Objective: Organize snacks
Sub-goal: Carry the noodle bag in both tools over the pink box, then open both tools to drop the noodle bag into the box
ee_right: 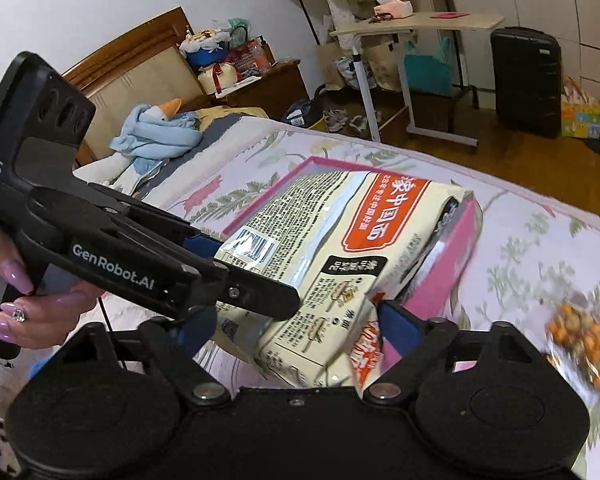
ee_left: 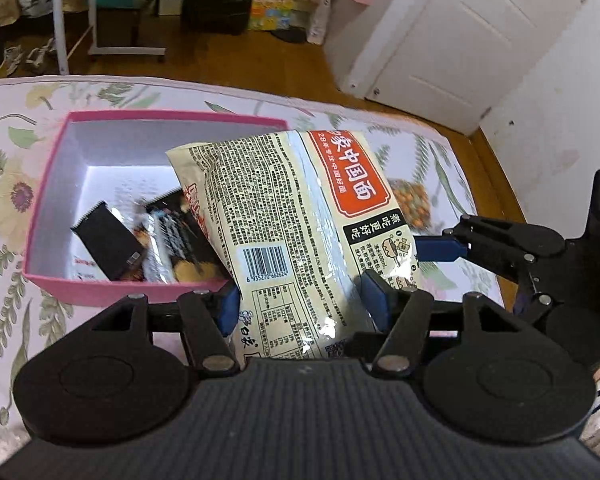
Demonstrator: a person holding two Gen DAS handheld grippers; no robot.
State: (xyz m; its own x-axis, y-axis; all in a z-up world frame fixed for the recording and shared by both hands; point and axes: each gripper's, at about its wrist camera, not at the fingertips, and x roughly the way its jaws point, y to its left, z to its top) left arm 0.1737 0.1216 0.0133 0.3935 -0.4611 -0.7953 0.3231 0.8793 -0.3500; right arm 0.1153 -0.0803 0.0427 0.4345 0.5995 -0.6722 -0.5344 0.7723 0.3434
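Noodle packet [ee_left: 300,232]: slanting over the near corner of the pink box [ee_left: 48,184], one end inside.
Left gripper [ee_left: 300,304]: fingers clamp the packet's near end.
Right gripper [ee_right: 296,332]: fingers spread, packet's corner between them; contact unclear.

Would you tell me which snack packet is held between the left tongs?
The large cream noodle packet with the orange label; its end sits between the left tongs, while the smaller dark packets lie loose in the pink box.

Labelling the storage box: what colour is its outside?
Pink box, white inside; clearest in the left wrist view.
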